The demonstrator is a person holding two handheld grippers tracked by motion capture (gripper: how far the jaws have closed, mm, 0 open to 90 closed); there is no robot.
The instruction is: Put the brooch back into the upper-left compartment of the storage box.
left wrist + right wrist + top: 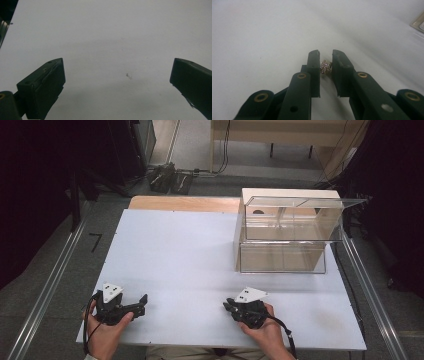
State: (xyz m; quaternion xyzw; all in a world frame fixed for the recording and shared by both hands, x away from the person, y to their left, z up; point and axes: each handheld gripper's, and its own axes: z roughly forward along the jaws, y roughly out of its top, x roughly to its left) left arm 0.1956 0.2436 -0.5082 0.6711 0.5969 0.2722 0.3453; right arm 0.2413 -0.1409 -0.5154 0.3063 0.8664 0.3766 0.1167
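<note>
- Small gold ring [326,67] set with pale stones, caught between the 2 jaws of the right claw [326,55], near their tips, low over the white surface [262,37].
- Jaws drawn narrow around that ring, both pads against its sides as far as the right gripper view tells; a slim gap left above and below it.
- In the high view, right claw [226,307] near the front edge of the surface [190,250], right of centre, tips turned to the left, gripped from behind by the right hand [265,330].
- Grey 3-cornered plate [250,294] on top of that claw, black cable [286,332] trailing back past the wrist.
- Left claw [145,304] well apart, at the front left of the surface, held by the left hand [107,332], tips turned to the right.
- Left claw [117,75] spread wide in its own view, with bare surface between the jaws.
- Clear plastic box [287,230] with 2 tiers at the far right of the surface, far from both claws, backed by a pale wooden panel [290,194].
</note>
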